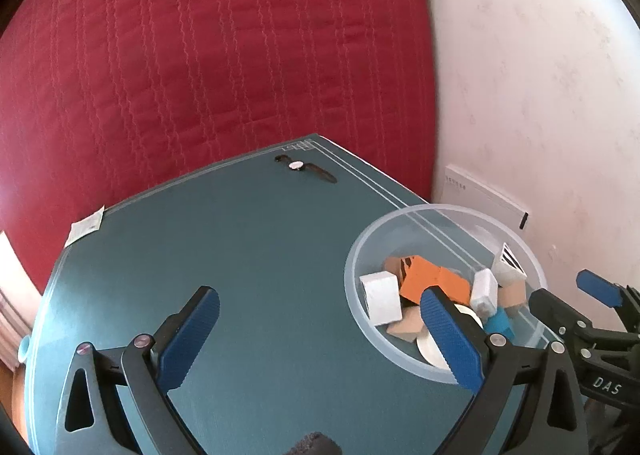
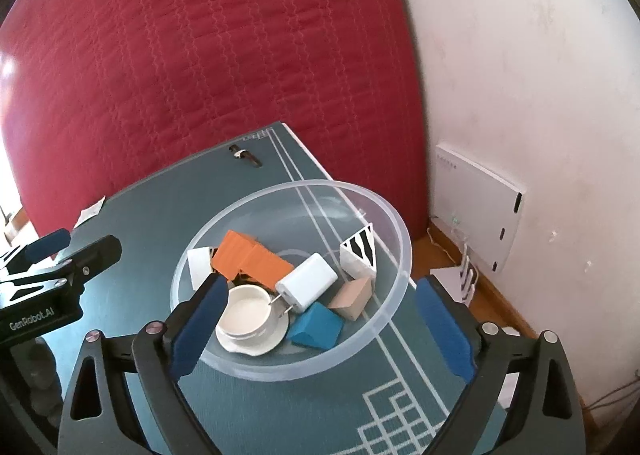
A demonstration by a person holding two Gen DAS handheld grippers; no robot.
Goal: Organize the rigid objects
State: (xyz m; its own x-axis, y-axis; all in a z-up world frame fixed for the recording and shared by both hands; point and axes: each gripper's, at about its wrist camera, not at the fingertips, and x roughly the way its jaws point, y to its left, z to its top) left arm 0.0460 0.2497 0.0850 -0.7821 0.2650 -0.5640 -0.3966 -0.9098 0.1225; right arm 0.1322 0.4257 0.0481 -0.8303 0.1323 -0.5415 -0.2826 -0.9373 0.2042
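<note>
Blocks (image 2: 252,255) in bowl (image 2: 394,215), watch (image 1: 305,168) behind on mat (image 1: 240,255)

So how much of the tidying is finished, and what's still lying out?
Mostly done, it seems: the blocks, charger and small white cup sit together in the clear bowl. Nothing is in hand: the left hand-held gripper and right hand-held gripper are both open and empty. Left out on the mat is a wristwatch near the far edge, perhaps the last item.

The left tool's finger (image 1: 450,337) hides part of the white dish (image 1: 430,351); the wristwatch (image 2: 244,155) near the counter's far edge is too small to read.
</note>
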